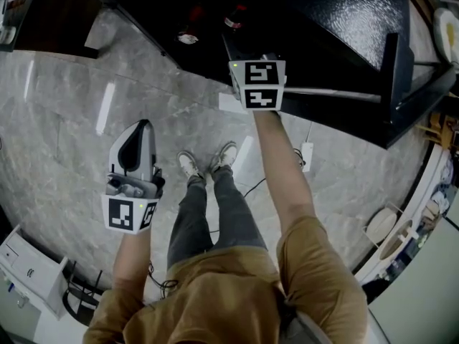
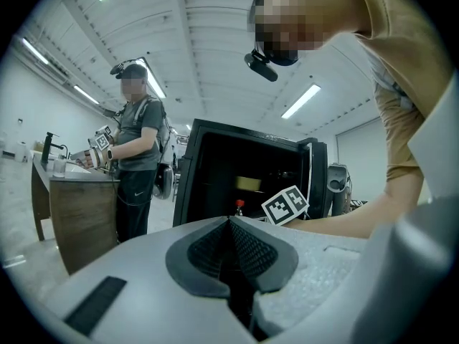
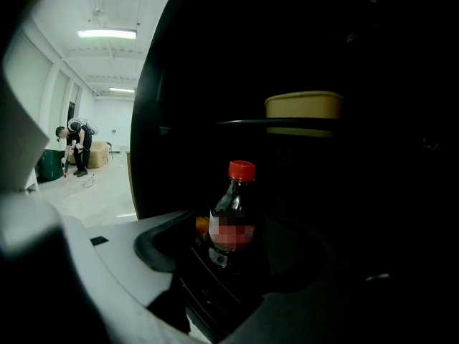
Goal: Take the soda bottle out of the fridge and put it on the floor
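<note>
Deep inside fridge (image 3: 152, 142), reaching with right gripper (image 3: 242, 255) spread wide, nothing held yet; centre soda bottle (image 3: 232, 217) between jaws, then close gently.

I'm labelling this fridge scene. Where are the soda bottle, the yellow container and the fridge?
soda bottle (image 3: 231, 203): right gripper view, dark shoulder below its cap.
yellow container (image 3: 304, 107): right gripper view, front wall.
fridge (image 2: 222, 170): left gripper view, dark interior.
</note>
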{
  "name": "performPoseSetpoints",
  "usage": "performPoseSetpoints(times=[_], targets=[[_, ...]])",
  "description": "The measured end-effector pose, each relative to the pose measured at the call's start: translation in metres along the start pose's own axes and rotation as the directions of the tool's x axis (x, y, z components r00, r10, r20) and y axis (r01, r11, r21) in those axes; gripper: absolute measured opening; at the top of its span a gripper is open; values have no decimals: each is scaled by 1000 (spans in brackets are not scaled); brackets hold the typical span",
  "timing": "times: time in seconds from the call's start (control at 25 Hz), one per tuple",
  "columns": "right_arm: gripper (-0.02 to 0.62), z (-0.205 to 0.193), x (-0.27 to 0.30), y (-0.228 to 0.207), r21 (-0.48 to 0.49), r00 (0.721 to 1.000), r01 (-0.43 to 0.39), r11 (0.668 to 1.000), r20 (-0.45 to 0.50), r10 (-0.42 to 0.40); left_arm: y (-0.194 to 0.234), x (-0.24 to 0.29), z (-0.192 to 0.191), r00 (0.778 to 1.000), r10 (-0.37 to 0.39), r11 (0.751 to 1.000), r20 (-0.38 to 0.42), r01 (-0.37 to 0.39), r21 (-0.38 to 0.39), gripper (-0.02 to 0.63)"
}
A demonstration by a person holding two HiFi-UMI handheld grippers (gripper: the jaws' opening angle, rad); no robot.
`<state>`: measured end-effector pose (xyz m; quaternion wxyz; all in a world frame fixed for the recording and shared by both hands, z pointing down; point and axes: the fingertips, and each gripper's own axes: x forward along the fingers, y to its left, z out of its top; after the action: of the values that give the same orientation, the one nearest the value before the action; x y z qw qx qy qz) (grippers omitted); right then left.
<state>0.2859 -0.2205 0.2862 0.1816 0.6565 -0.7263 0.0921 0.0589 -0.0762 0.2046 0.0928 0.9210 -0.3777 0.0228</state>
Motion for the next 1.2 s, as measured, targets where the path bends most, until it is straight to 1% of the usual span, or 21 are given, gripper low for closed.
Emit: performPoseSetpoints(times=[0.32, 0.76, 1.2], targets=[[287, -2, 20, -3, -9, 1000, -7, 1000, -2, 7, 3, -2, -10, 1000, 4, 1000, -28, -4, -4, 2], [291, 1, 39, -9, -22, 1000, -4, 1000, -6, 4, 7, -6, -9, 999, 22, 1000, -32, -22, -5, 2], [298, -8, 58, -11, 1, 1000, -23, 1000, -14, 23, 9, -8, -18, 999, 26, 999, -41, -27, -19, 2]])
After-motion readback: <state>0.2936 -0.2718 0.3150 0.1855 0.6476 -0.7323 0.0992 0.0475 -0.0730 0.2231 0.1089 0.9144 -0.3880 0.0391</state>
